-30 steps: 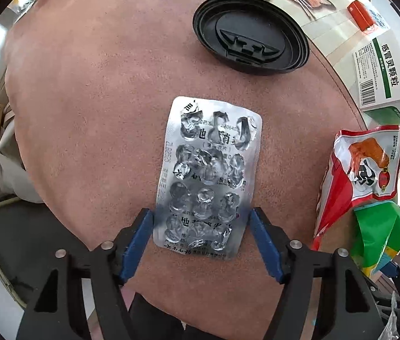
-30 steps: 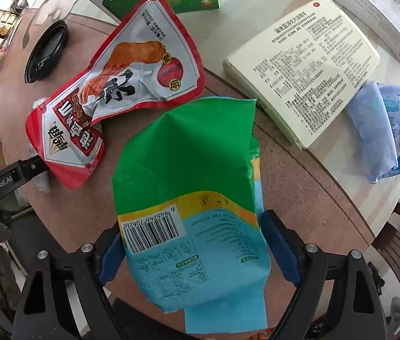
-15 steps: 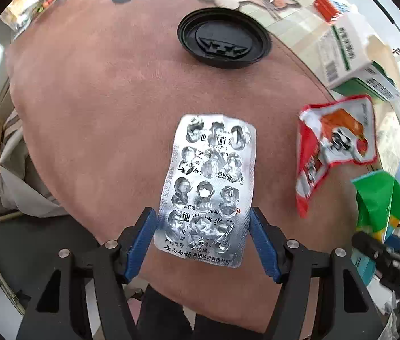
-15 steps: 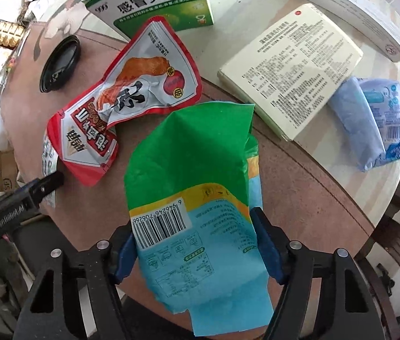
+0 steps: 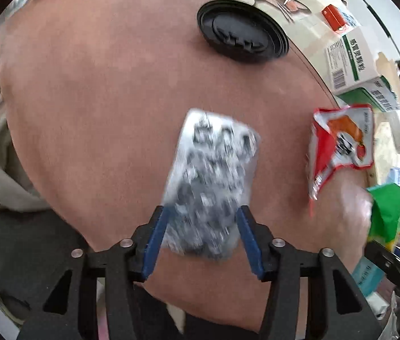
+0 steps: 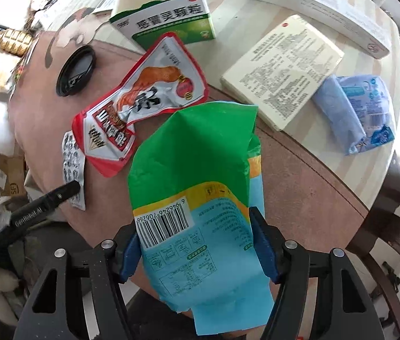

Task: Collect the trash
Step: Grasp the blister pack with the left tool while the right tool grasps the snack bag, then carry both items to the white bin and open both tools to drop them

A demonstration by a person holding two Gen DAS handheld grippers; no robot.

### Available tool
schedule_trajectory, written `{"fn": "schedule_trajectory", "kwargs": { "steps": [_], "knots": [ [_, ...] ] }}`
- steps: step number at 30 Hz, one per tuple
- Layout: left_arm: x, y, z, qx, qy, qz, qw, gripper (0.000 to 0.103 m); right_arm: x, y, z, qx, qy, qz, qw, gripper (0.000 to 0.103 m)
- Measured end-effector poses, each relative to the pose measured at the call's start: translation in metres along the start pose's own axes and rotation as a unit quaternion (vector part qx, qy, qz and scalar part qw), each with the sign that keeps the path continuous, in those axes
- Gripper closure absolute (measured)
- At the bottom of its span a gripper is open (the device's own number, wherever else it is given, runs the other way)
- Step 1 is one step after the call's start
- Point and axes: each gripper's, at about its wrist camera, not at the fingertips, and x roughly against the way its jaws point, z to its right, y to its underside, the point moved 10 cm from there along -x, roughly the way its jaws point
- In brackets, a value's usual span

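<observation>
The left gripper [image 5: 201,239] points down over the round brown table [image 5: 100,99]. Its blue jaws are closing and pinch the silver pill sheet [image 5: 211,181] by its sides, and the sheet looks blurry. The right gripper [image 6: 197,250] has its jaws closing too, squeezing the green and blue snack bag [image 6: 200,187]. A red snack wrapper [image 6: 143,99] lies on the table just beside that bag. A black lid [image 5: 241,38] sits farther off, well apart from the pill sheet.
</observation>
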Motion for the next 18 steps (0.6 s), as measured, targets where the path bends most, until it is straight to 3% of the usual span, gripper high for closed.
{"fn": "schedule_trajectory", "kwargs": {
  "steps": [5,9,18],
  "knots": [
    [-0.006,-0.006,0.011,-0.055,-0.034,-0.021,0.9977,0.036,-0.002,-0.001,0.003,-0.009,-0.001,-0.002,1.000,0.033],
    [-0.009,-0.009,0.018,-0.064,-0.061,-0.008,0.9960,0.036,-0.005,0.000,0.007,-0.014,-0.002,-0.004,1.000,0.033],
    [0.016,0.029,0.037,-0.071,-0.048,0.025,0.9961,0.040,0.005,0.006,0.005,-0.010,-0.009,0.006,1.000,0.034]
  ]
}}
